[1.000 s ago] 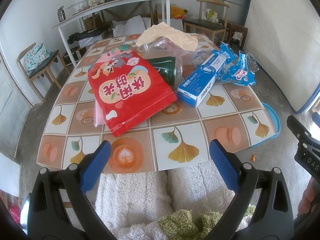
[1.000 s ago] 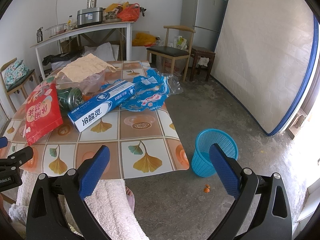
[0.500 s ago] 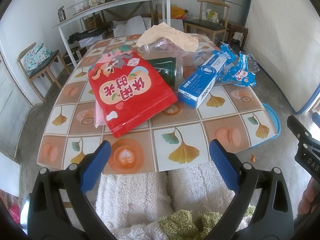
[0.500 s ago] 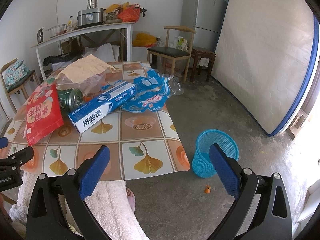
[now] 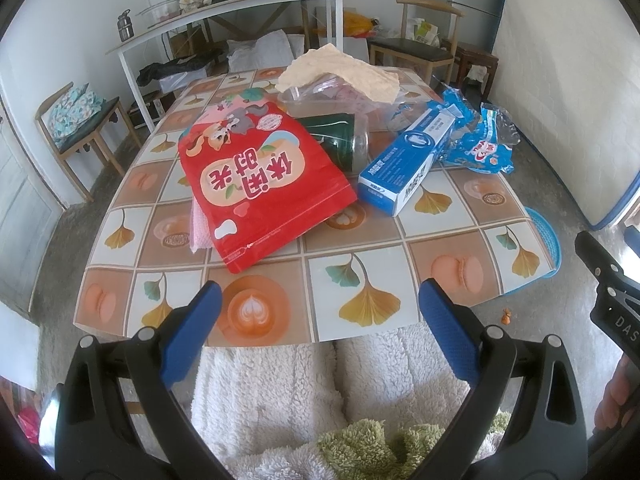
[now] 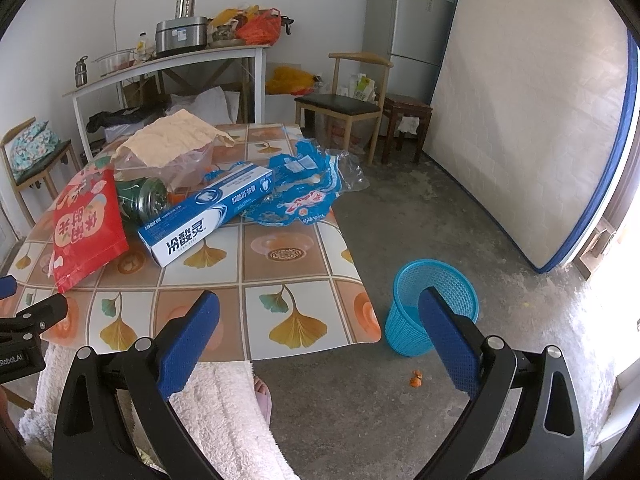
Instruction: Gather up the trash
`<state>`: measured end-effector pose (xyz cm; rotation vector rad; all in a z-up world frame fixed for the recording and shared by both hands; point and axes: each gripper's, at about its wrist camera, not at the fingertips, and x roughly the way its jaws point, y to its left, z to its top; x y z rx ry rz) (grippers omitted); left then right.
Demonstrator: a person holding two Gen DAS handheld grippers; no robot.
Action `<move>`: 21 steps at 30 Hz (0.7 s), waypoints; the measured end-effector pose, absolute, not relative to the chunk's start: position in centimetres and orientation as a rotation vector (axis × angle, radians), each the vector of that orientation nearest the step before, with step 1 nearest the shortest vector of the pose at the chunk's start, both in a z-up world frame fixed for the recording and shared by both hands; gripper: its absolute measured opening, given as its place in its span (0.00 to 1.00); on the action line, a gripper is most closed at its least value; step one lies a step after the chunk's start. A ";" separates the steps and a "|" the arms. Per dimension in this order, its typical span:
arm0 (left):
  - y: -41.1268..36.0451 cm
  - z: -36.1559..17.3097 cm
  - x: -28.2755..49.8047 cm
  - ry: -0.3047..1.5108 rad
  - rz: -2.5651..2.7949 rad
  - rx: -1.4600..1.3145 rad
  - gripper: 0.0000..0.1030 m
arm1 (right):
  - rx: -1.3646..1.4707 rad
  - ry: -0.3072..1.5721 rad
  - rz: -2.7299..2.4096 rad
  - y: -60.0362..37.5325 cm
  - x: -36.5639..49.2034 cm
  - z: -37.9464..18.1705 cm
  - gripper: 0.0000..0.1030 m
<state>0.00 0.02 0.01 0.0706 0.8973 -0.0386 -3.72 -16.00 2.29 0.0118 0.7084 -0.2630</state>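
Trash lies on a tiled-pattern table [image 5: 360, 300]: a red snack bag [image 5: 256, 184], a blue toothpaste box [image 5: 408, 164], a green can [image 5: 340, 140], a blue crumpled wrapper [image 5: 480, 148] and a clear plastic container under tan paper [image 5: 340, 72]. My left gripper [image 5: 318, 316] is open and empty, near the table's front edge. My right gripper [image 6: 320, 316] is open and empty, over the table's front right corner. A blue mesh waste basket [image 6: 432, 304] stands on the floor right of the table. The toothpaste box [image 6: 208, 220] and red bag [image 6: 86, 224] show in the right wrist view too.
A mattress [image 6: 528, 120] leans on the right wall beside a fridge [image 6: 412, 28]. A wooden chair [image 6: 344, 104] and a stool stand behind the table. A white shelf table [image 5: 224, 12] holds pots at the back. Another chair [image 5: 76, 128] stands at left. Small orange scraps [image 6: 416, 380] lie on the floor.
Both grippers have barely drifted; nothing on the table has moved.
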 end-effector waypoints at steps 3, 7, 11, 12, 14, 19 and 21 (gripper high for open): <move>0.0 0.0 0.0 0.897 -0.039 0.068 0.92 | 0.011 0.710 -0.262 -15.7 -3.6 2.4 0.94; 0.0 0.0 0.0 0.898 -0.043 0.067 0.92 | 0.012 0.708 -0.259 -15.7 -3.5 2.4 0.94; 0.6 -0.5 -0.2 0.907 -0.072 0.061 0.92 | 0.008 0.702 -0.238 -15.5 -3.4 2.3 0.94; 0.6 -0.6 -0.3 0.910 -0.079 0.059 0.92 | 0.003 0.701 -0.228 -15.2 -3.1 2.3 0.94; 0.5 -0.5 0.3 0.913 -0.087 0.051 0.92 | -0.010 0.688 -0.211 -14.5 -2.7 2.3 0.94; 1.7 -0.5 0.7 0.900 -0.069 0.025 0.92 | -0.055 0.618 -0.161 -12.6 -0.9 3.1 0.94; 2.8 -0.4 1.1 0.875 -0.069 0.003 0.92 | -0.062 0.583 -0.134 -12.0 0.0 3.7 0.94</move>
